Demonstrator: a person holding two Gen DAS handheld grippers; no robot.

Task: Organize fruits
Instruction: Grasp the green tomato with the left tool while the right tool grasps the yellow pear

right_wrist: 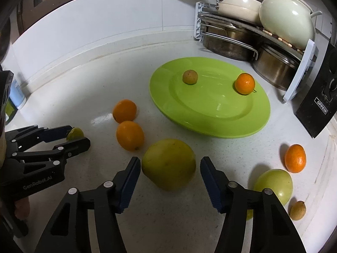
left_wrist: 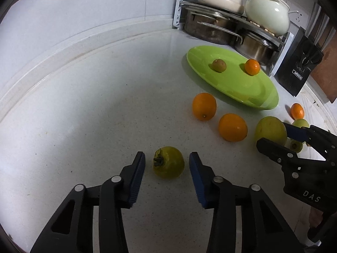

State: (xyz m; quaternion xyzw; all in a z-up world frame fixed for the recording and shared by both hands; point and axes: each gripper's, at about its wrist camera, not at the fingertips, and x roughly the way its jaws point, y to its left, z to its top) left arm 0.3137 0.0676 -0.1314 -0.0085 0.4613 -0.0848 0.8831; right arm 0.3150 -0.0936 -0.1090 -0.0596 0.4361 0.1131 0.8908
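Left wrist view puts your left tongs (left_wrist: pixel 167 166) low in the middle of the frame, jaws apart on either side of a small yellow-green tomato (left_wrist: pixel 168 162) that lies on its side on the pale surface (left_wrist: pixel 84 116), its dried stalk turned toward the left jaw. A clear gap shows at both pads, so nothing is clamped. That fruit looks light, smooth and somewhat soft: I would close on its round belly, across the widest part, and keep the pads off the stalk, which could tip it or let it roll. Squeeze gently; a thin skin like that may bruise or split.

Further right in the frame sit two oranges (left_wrist: pixel 203 106) near the lime-green plate (left_wrist: pixel 252 88), which already carries two small fruits.

Right wrist view shows your right tongs (right_wrist: pixel 170 168) low in the middle, jaws apart around a big yellow-green citrus (right_wrist: pixel 168 164). The left pad sits just beside the rind, perhaps brushing it, and the right pad stands clear, so it is not gripped. This one is likely the heavy piece: firm, thick-skinned, a little waxy. Take it across its middle, pads level, since a hold too high may let it squirt out downward. Its width nearly fills the jaws, so centre it first.

At lower right a green apple (right_wrist: pixel 273 183) and a mandarin (right_wrist: pixel 294 158) wait.
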